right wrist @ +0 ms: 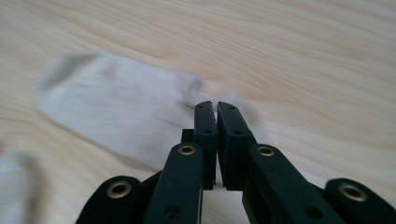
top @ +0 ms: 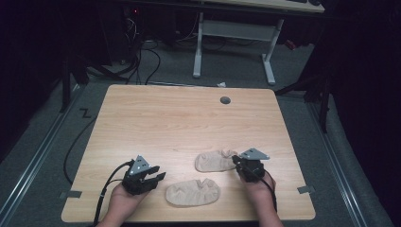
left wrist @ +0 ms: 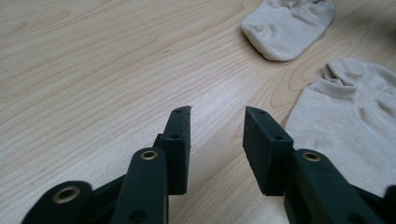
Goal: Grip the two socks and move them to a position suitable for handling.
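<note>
Two beige ankle socks lie on the wooden table (top: 179, 118). The far sock (top: 213, 161) (left wrist: 289, 23) (right wrist: 121, 116) lies flat with its cuff end bunched at the right. My right gripper (top: 235, 161) (right wrist: 215, 106) has its jaws together on that cuff edge, with a sliver of cloth pinched at the tips. The near sock (top: 193, 193) (left wrist: 345, 121) (right wrist: 14, 186) lies by the front edge. Left of it, my left gripper (top: 158, 176) (left wrist: 217, 116) hovers open over bare wood, pointing toward the socks with nothing between its pads.
A grey round grommet (top: 225, 100) sits near the table's far edge. Grey tape tabs mark the front corners (top: 70, 194) (top: 306, 189). Beyond the table stand a white desk frame (top: 234, 28) and cables on the floor (top: 142, 56).
</note>
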